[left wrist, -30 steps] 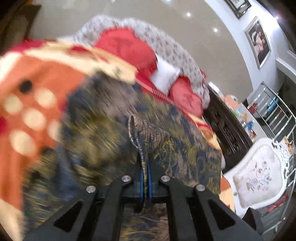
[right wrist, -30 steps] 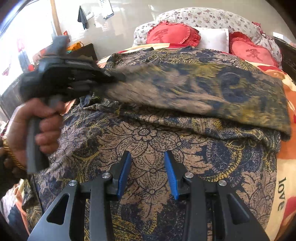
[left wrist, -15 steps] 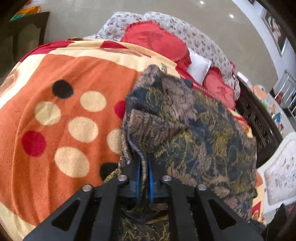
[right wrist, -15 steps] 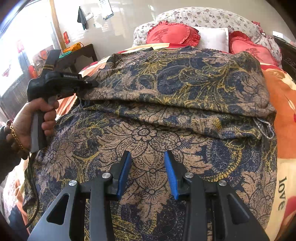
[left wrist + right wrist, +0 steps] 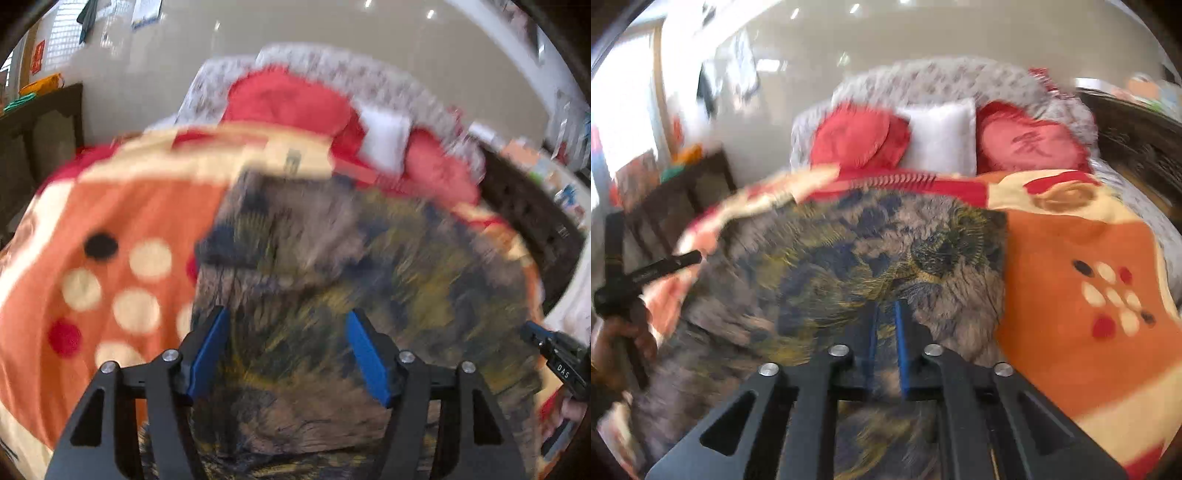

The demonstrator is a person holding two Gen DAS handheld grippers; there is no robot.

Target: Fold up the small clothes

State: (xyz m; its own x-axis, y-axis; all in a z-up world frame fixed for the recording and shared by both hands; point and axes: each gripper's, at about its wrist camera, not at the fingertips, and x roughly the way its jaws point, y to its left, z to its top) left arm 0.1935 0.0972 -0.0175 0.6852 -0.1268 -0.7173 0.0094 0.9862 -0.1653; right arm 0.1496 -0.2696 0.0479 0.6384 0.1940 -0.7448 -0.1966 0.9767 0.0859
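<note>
- Left gripper (image 5: 286, 354): I have let go; the blue pads (image 5: 207, 354) now stand wide apart over the garment, whereas half a second ago they were pinched on a raised fold of it. Nothing lies between them.
- Right gripper (image 5: 885, 339): its fingers, parted a moment ago, are now drawn nearly together with cloth in the narrow gap; I judge it to be gripping the garment's near edge, though motion blur softens the contact.
- Paisley-print garment (image 5: 871, 254): navy, gold and tan, it lies doubled over on the orange spotted blanket (image 5: 1078, 280) in the middle of the bed, short of the red cushions (image 5: 857, 138) and white pillow (image 5: 940, 136).
- Both views are smeared, so both tools are moving quickly.
- Meaning for the task: one fold appears laid down and handed off; I judge the next fold will be led by my right side, with the left free to pin or re-grasp.
</note>
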